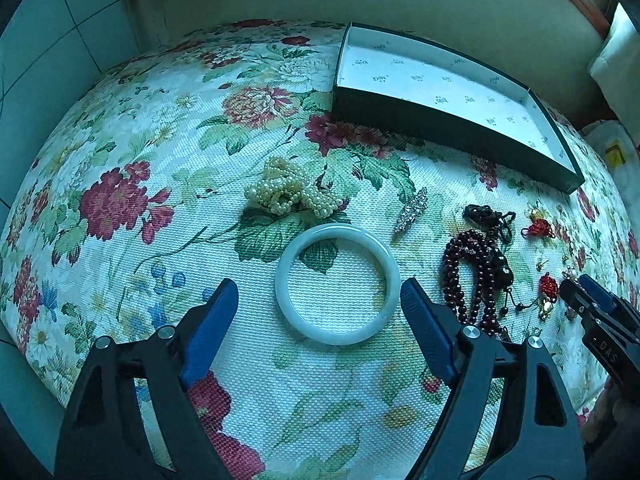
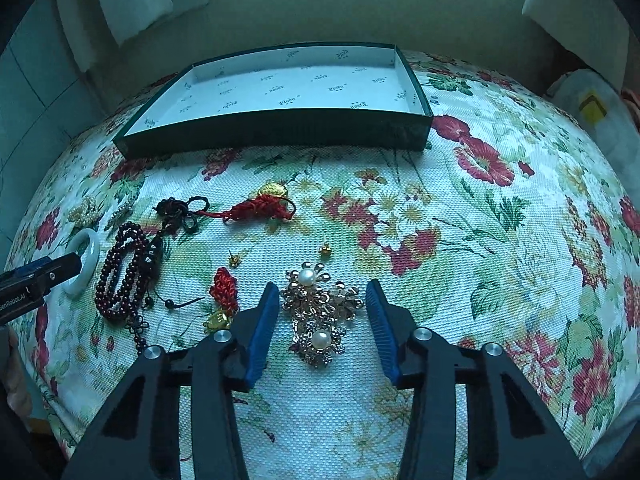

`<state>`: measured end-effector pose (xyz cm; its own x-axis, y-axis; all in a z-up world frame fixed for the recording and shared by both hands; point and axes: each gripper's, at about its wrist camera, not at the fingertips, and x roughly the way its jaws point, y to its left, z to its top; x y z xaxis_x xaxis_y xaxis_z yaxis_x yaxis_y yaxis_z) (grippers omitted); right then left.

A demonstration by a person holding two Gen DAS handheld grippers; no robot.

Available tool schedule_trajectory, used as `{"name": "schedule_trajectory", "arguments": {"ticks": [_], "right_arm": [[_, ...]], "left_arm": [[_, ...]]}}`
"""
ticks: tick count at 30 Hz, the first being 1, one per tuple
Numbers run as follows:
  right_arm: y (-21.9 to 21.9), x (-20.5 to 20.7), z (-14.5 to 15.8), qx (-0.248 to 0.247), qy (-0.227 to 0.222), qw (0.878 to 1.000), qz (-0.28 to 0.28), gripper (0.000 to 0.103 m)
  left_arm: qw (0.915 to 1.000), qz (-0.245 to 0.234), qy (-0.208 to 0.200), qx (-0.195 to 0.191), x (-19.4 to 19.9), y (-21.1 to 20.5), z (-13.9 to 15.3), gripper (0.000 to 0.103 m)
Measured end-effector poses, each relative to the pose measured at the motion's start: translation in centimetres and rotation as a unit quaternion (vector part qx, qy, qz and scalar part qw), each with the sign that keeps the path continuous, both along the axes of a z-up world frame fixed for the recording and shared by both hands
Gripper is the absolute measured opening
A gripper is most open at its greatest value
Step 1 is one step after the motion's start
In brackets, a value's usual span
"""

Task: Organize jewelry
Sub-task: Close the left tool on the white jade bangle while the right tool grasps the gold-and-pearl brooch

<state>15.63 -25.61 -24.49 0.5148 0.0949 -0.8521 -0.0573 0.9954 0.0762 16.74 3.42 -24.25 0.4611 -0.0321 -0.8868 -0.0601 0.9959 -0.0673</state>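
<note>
We hold both grippers low over a floral-print quilted cloth [image 1: 120, 128] spread with jewelry. Our left gripper [image 1: 319, 295] stands wide apart around a pale green jade bangle [image 1: 338, 284] lying flat; the right blue pad [image 1: 420, 312] sits just beside the bangle's rim at 3 o'clock, though we cannot tell if it touches, while the left pad stays apart from it at 9 o'clock. Nothing is gripped. At 11 o'clock from the bangle lies a heap of cream pearl strands [image 1: 294, 192], at 2 o'clock a small silver rhinestone clip [image 1: 411, 209], and at 3 o'clock a dark red beaded necklace [image 1: 472, 276].

Our right gripper [image 2: 323, 294] is about half open, its jaws flanking a gold sequin flower brooch with two white pearls [image 2: 318, 312] without pressing on it. At 10 o'clock from the brooch lies a red knotted cord charm with a gold piece [image 2: 260, 204], at 9 o'clock another red knotted charm [image 2: 224, 288], and at 12 o'clock a small gold stud earring [image 2: 325, 249]. A shallow dark green box with white printed lining [image 2: 280, 130] sits at 12 o'clock, farther off, with no jewelry in it.
</note>
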Motion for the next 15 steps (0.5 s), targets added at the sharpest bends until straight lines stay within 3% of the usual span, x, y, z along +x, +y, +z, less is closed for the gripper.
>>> {"name": "schedule_trajectory", "arguments": {"ticks": [15], "right_arm": [[-0.78, -0.57, 0.34, 0.008, -0.012, 1.000, -0.011, 0.043]], "left_arm": [[0.9999, -0.010, 0.006, -0.001, 0.10, -0.59, -0.75, 0.083]]}}
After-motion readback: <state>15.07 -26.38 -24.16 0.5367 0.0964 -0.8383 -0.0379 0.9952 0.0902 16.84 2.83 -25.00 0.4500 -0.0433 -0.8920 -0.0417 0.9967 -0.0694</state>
